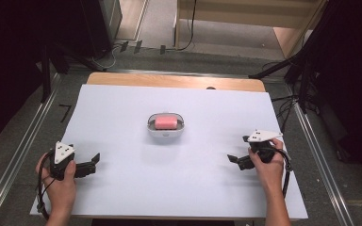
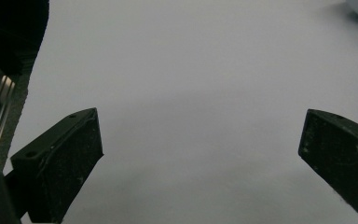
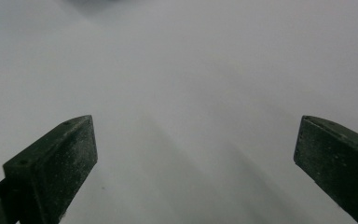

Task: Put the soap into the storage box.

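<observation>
A white sheet (image 1: 122,117) covers the wooden table (image 1: 174,81); black cables (image 1: 188,28) trail across the floor beyond.

We see the desk (image 1: 122,117) evenly bright, surroundings dark, soft faint shadows, both gripper views slightly blurred.

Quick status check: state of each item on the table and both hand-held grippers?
White case: open, upright at mid-table, untouched.
Pink block: seated inside the case.
Left hand-held gripper: open, holding nothing, resting on the table.
Right hand-held gripper: open, holding nothing, resting on the table.
</observation>
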